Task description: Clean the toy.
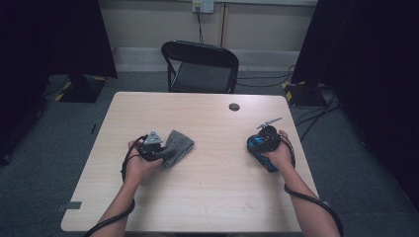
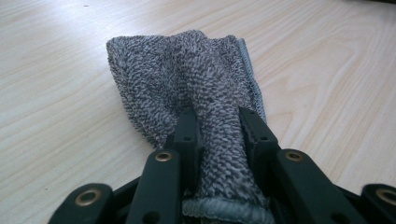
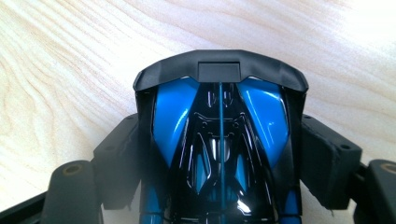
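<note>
A grey knitted cloth [image 1: 180, 143] lies on the left half of the wooden table [image 1: 207, 197]. My left gripper [image 1: 165, 151] is shut on its near end. In the left gripper view the cloth [image 2: 187, 70] is bunched into a thick roll between the two black jaws of the left gripper [image 2: 217, 123], and the rest fans out flat on the wood. On the right, my right gripper [image 1: 264, 140] is shut on a glossy blue and black object [image 1: 255, 143] shaped like a toy car body. The right gripper [image 3: 224, 156] presses both sides of that object [image 3: 219, 121], just above the tabletop.
A black folding chair [image 1: 202, 69] stands behind the table's far edge. A small dark round grommet [image 1: 234, 106] sits in the tabletop near the back. Black curtains and stand bases with cables flank the table on the floor.
</note>
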`<state>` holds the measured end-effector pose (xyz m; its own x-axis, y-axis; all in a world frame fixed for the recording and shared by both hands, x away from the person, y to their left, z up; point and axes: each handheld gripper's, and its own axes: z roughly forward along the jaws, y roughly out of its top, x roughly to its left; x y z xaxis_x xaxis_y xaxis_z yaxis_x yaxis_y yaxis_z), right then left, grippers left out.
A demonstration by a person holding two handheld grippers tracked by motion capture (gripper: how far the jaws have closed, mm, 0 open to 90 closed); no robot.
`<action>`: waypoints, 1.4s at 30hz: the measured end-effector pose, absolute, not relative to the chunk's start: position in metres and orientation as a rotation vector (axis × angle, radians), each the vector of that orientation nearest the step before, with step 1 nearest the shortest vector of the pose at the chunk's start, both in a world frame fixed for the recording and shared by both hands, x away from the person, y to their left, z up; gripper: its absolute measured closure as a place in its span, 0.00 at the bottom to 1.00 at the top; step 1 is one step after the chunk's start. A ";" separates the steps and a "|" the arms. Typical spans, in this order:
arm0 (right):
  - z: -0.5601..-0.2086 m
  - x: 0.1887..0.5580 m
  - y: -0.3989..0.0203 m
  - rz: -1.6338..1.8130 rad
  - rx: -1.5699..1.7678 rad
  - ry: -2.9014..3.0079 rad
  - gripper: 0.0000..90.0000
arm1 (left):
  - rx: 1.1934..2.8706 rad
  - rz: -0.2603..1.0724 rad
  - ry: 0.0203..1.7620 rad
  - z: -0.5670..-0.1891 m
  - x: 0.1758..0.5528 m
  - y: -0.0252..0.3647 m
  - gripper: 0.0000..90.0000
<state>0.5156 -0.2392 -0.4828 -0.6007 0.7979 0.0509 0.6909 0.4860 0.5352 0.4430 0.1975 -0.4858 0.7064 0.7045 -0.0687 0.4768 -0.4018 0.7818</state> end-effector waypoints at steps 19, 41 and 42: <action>-0.477 0.511 -0.246 0.836 1.252 2.483 0.17 | 2.055 0.366 0.940 -0.477 0.441 0.200 0.47; -0.446 0.502 -0.248 0.905 1.200 2.455 0.17 | 2.011 0.343 0.927 -0.450 0.434 0.200 0.30; -0.445 0.501 -0.248 0.913 1.202 2.455 0.17 | 2.014 0.345 0.920 -0.449 0.434 0.198 0.30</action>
